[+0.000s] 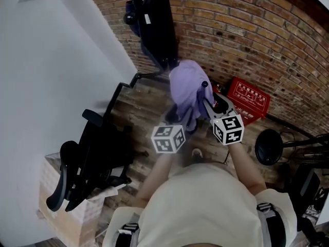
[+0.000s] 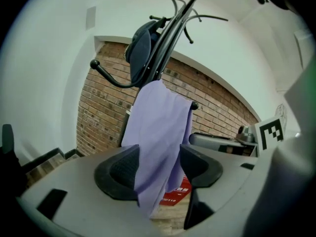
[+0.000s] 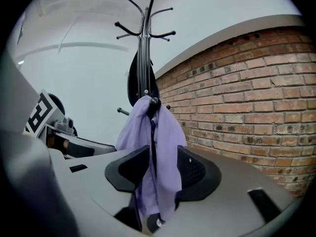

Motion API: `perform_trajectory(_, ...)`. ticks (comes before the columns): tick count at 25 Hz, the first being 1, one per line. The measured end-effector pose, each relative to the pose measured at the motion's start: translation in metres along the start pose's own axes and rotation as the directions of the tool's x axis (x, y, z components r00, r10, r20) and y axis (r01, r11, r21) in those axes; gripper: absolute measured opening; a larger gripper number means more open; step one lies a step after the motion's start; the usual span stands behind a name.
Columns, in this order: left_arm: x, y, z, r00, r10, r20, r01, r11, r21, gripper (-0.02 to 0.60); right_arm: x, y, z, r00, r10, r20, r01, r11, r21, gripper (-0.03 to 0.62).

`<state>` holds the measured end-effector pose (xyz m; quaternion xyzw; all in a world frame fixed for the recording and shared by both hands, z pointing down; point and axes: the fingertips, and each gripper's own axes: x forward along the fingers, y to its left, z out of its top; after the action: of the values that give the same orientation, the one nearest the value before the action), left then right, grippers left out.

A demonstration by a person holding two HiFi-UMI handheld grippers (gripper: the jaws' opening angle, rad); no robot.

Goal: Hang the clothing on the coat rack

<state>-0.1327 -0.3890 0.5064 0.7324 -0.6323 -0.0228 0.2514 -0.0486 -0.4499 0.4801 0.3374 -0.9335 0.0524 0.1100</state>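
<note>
Clothing (image 1: 185, 86) in lilac hangs from a low peg of the coat rack (image 3: 146, 33), with white wall left of the rack and brick wall right. Left claw (image 2: 159, 154) and right claw (image 3: 162, 157) gape wide below that peg, the cloth hanging loose between each one's jaws.

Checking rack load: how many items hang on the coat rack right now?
2. A purple garment hangs from a lower peg of the coat rack; a dark item hangs higher up on the same rack. More could be hidden on its far side.
</note>
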Motion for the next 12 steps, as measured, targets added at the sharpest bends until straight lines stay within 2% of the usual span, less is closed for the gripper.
perform_trajectory(8, -0.052, -0.013, -0.007, 0.999, -0.034, 0.008, 0.034, 0.999, 0.041, 0.235, -0.050, 0.032, 0.002, 0.998, -0.056, 0.025, 0.055, 0.998, 0.015, 0.149)
perform_trajectory(10, -0.068, -0.016, -0.011, 0.999, -0.038, 0.003, 0.037, 0.997, 0.060, 0.210, -0.065, 0.047, 0.002, 0.998, -0.054, 0.036, 0.054, 0.998, 0.015, 0.143)
perform_trajectory(12, -0.085, -0.018, -0.015, 0.999, -0.035, 0.006, 0.034, 0.996, 0.079, 0.157, -0.080, 0.062, 0.003, 0.997, -0.051, 0.053, 0.050, 0.999, 0.017, 0.097)
